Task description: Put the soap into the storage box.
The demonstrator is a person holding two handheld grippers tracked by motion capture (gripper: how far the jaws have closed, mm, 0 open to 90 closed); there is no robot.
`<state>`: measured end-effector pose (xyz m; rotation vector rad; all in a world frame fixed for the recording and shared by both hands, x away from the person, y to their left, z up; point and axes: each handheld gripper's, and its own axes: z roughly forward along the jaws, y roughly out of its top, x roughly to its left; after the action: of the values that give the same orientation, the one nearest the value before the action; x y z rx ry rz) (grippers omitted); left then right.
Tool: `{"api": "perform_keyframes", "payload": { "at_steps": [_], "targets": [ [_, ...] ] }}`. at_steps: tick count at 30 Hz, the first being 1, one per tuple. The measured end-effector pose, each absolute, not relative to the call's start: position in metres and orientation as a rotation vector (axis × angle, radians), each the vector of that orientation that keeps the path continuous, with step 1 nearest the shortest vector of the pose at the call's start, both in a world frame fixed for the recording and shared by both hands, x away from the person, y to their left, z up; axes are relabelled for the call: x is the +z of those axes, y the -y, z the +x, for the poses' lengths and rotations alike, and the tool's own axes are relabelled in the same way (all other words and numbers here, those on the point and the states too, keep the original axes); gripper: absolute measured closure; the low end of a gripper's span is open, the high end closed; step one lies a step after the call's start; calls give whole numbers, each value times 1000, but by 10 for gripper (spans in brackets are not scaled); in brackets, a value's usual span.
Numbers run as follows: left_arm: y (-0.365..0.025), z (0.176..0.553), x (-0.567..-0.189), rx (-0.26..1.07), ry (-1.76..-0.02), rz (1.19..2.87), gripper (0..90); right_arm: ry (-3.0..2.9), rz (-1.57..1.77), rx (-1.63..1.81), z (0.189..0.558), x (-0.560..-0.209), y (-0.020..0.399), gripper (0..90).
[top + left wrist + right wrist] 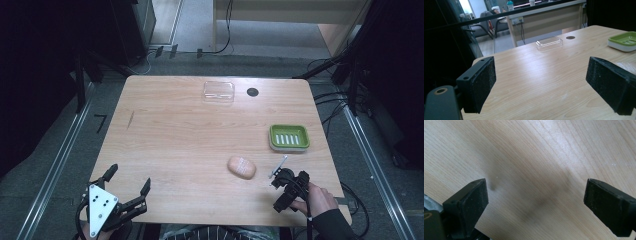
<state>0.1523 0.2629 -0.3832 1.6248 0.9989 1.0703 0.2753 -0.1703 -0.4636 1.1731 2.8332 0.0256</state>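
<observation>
A peach-coloured oval bar of soap (242,167) lies flat on the bare wooden table (190,140), in the near right part of its top. It is the thing nearest the hand-held grippers. Up and to its right, apart from it, sits a green soap dish (289,137) with a slotted floor and nothing in it. Farther back, near the far edge, rest a clear plastic lid or box (219,91) and a small dark round spot (252,92).

The right hand-held gripper (287,185) is held just right of the soap, near it but not touching, low over the table. In the right gripper view its jaws stand wide apart with bare wood between them, so it is open and holds nothing. The left hand-held gripper (131,186) hovers at the near left corner, well apart from the soap, its jaws also spread wide and empty; its own view looks across the table toward the clear lid (549,43) and the green dish (624,41).

The work seems to be at its start: an approach, with nothing yet grasped. The likely aim is to lift the soap into the dish. The next move probably calls for swinging the right hand-held gripper left until the soap lies between its jaws, then closing gently across the bar's narrower width, since its smooth rounded sides may slip.
</observation>
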Motion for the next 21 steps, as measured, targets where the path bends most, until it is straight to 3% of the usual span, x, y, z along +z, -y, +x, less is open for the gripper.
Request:
{"api": "perform_keyframes", "payload": {
  "at_steps": [21],
  "targets": [
    [-264,152,-383,1072,-1020,1626,96,-2842,1057,60,280,-462,155,52]
  ]
}}
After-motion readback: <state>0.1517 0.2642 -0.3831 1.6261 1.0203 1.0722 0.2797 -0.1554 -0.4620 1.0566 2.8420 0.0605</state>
